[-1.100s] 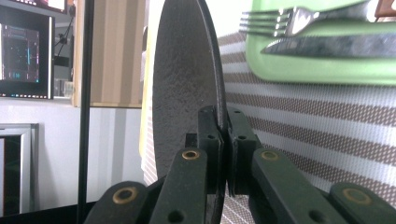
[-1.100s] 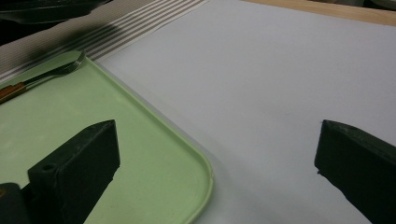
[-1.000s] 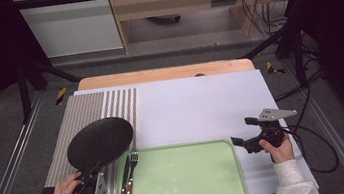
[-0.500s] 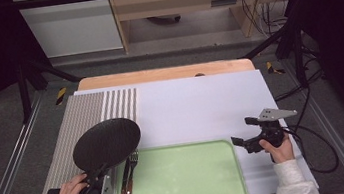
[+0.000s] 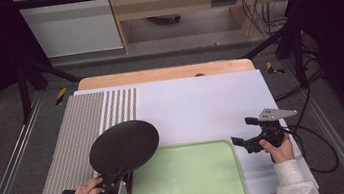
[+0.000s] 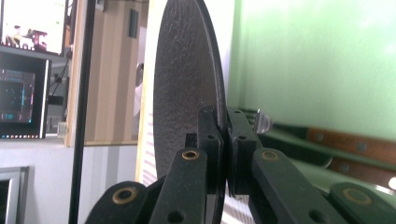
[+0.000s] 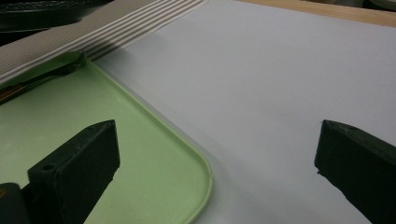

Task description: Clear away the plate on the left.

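We see the left gripper (image 5: 113, 183) clamped tight on the rim of a round flat black textured plate (image 5: 124, 146), held above the near-left corner of the pale green plastic tray (image 5: 191, 185). Right gripper (image 5: 247, 143), jaws wide and holding nothing, hovers at the tray's right edge over the white tabletop (image 5: 196, 106).

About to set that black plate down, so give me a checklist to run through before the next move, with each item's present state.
1. Left gripper clamped on the black round plate: ok, both jaws pinch its rim.
2. Plate lifted off the striped placemat: ok, it is held tilted above it.
3. Green tray bare where the plate could land: ok in its middle and right.
4. Cutlery by the tray's left edge out of the way: cannot tell; wooden knife handles lie close to the plate.
5. Right gripper free and out of the path: ok, jaws wide open at the tray's right corner.
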{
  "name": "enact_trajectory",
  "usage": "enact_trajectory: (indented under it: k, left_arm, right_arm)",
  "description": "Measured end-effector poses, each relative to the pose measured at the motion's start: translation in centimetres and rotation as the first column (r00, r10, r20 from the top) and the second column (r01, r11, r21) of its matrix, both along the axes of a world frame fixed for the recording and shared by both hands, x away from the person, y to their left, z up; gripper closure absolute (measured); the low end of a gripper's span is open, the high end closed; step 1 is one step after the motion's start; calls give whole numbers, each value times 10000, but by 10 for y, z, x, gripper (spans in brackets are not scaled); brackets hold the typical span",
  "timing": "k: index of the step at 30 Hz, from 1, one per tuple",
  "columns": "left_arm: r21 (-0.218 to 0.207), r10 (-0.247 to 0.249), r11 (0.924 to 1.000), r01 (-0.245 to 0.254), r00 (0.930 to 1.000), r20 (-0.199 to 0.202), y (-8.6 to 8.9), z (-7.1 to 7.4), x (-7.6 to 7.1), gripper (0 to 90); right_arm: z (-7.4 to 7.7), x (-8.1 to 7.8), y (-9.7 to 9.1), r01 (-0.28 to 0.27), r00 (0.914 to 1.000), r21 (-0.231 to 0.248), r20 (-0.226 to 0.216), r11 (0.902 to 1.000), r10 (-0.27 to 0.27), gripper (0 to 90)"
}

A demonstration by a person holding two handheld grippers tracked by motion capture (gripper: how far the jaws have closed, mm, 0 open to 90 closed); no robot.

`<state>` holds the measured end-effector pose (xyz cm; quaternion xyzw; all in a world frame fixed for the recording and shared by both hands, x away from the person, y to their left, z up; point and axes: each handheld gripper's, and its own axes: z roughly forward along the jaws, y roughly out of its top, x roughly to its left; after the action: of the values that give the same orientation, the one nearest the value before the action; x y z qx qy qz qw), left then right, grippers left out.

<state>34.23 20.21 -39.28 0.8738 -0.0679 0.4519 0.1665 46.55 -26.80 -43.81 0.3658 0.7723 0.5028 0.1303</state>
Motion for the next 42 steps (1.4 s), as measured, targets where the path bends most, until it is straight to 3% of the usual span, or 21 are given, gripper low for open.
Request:
enact_trajectory:
  k: [16, 36, 42]
  left_arm:
    - [-99, -1011, 9949, 1007, 9936, -499, -38, 3, -17, 862]
    - [108, -1811, 9829, 1838, 9756, -1242, -66, -8, -39, 863]
    - [-44, -2001, 9794, 2020, 9670, -1579, -72, -14, -42, 862]
  right_arm:
    - [0, 0, 0, -14, 10000, 22, 3, 10000, 14, 5]
    - [0, 0, 0, -21, 10000, 39, 25, 10000, 21, 5]
    - [1, -1, 0, -34, 10000, 66, 25, 10000, 34, 5]
